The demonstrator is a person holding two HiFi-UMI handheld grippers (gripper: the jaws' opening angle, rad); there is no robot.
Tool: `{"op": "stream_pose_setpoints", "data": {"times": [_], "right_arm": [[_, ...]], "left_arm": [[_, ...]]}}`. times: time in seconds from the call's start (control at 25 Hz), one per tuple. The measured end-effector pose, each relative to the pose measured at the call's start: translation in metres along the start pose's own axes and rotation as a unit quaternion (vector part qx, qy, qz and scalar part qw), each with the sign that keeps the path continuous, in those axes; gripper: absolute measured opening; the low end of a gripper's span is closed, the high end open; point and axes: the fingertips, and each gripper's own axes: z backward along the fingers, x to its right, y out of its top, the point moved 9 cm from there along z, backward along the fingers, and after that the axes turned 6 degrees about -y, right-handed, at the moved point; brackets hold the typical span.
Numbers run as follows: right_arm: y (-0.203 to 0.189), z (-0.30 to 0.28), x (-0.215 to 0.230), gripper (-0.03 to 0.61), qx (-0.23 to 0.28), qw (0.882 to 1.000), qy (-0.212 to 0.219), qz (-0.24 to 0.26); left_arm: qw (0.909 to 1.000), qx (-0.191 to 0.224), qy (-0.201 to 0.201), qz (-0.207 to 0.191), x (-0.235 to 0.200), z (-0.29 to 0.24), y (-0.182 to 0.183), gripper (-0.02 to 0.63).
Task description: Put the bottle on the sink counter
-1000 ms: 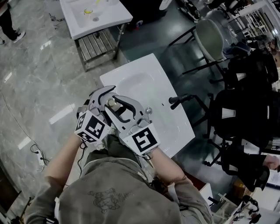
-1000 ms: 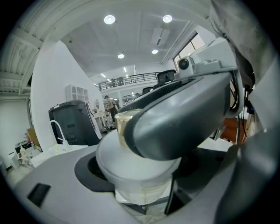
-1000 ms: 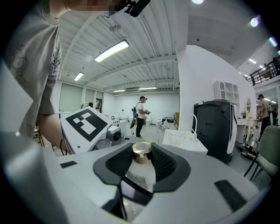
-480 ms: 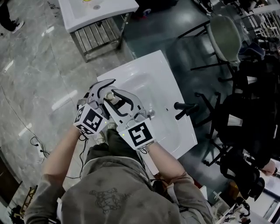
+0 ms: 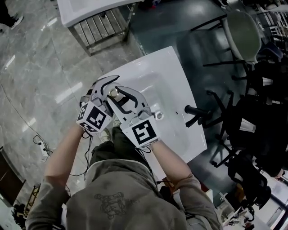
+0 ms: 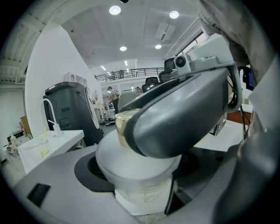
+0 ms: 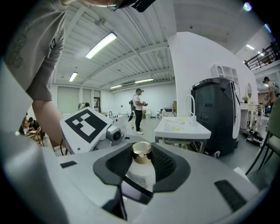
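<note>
A frosted white bottle [image 5: 114, 93] with a gold cap hangs upright over the near left part of the white sink counter [image 5: 168, 67]. My left gripper [image 5: 106, 90] and right gripper [image 5: 122, 98] clasp it together from the near side. In the right gripper view the gold cap [image 7: 141, 152] stands between the dark pads [image 7: 114, 164], and my right gripper [image 7: 142, 165] is shut on the bottle. In the left gripper view the bottle [image 6: 140, 164] fills the gap of my left gripper [image 6: 140, 179], and a right jaw crosses in front of its cap.
The basin's drain [image 5: 158, 115] and a black faucet [image 5: 196, 112] lie to the right of the grippers. A second sink [image 5: 85, 6] on a metal rack stands farther off. Black chairs [image 5: 256, 117] crowd the right side. Marble floor [image 5: 31, 67] lies left.
Both grippers, still on the bottle, have sunk toward the sink counter. The counter now sits closer under them.
</note>
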Motion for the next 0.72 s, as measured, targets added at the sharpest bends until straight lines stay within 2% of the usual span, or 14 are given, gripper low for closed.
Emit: {"op": "stream_pose_setpoints", "data": {"times": [0.28, 0.72], "right_arm": [[-0.022, -0.016, 0.009, 0.137, -0.022, 1.000, -0.002, -0.011], [-0.045, -0.036, 0.012, 0.135, -0.044, 0.999, -0.007, -0.022]], "left_arm": [[0.9997, -0.022, 0.004, -0.004, -0.006, -0.018, -0.023, 0.336], [0.9986, -0.052, -0.008, 0.010, -0.012, -0.031, -0.051, 0.336]]}}
